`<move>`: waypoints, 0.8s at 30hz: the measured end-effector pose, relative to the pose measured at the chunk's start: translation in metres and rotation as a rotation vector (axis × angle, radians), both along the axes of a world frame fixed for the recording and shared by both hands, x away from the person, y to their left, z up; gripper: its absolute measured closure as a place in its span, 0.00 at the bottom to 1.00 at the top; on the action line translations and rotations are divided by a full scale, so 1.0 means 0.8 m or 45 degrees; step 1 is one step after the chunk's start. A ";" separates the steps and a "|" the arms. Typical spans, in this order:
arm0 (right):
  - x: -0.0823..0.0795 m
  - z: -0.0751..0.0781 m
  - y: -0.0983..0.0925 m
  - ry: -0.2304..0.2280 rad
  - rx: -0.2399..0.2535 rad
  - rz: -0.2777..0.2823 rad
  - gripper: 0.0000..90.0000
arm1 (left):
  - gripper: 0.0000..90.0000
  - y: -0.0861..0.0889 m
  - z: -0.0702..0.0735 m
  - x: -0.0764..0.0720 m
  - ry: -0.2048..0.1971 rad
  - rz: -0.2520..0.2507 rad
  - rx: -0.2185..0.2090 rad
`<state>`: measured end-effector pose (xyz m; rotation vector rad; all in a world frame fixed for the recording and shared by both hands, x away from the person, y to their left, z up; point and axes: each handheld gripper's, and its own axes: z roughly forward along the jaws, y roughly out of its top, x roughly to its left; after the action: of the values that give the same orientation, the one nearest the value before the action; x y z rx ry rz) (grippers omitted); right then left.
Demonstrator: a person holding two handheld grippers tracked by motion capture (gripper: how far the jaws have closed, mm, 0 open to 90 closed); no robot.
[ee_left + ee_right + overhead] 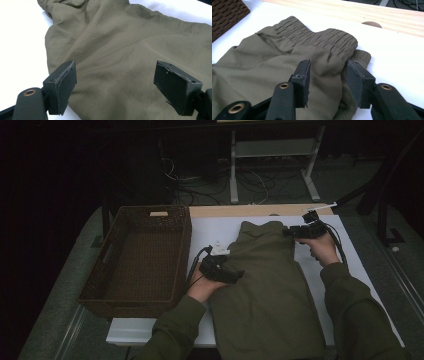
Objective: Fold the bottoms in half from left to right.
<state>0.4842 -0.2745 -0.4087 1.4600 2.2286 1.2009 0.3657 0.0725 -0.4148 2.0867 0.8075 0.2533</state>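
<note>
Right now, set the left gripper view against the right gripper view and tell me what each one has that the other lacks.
Left gripper view alone: the left gripper with its jaws wide apart above a broad, smooth stretch of cloth, nothing pinched between them.

Right gripper view alone: the gathered waistband, a corner of the wicker basket, the wooden strip along the far edge, and the right gripper with a fold of cloth between its jaws.

Both: the olive trousers lying on the white table.

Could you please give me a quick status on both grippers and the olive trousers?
Left gripper open over the trousers. Right gripper straddling the waistband corner, grip unclear. Basket off to the left, nothing in the way.
</note>
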 end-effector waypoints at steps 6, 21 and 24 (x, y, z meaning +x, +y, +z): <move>0.017 -0.012 0.011 0.058 -0.018 -0.013 0.53 | 0.20 0.002 0.000 0.001 0.000 0.000 -0.002; 0.024 -0.035 0.018 0.138 -0.047 0.034 0.84 | 0.20 -0.001 -0.001 0.000 0.003 -0.004 0.004; 0.022 -0.033 0.018 0.114 -0.066 0.047 0.93 | 0.20 -0.001 -0.001 0.000 0.002 -0.003 0.006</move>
<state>0.5020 -0.2601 -0.4354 1.4872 2.3363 1.1003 0.3655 0.0715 -0.4156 2.0923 0.8058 0.2524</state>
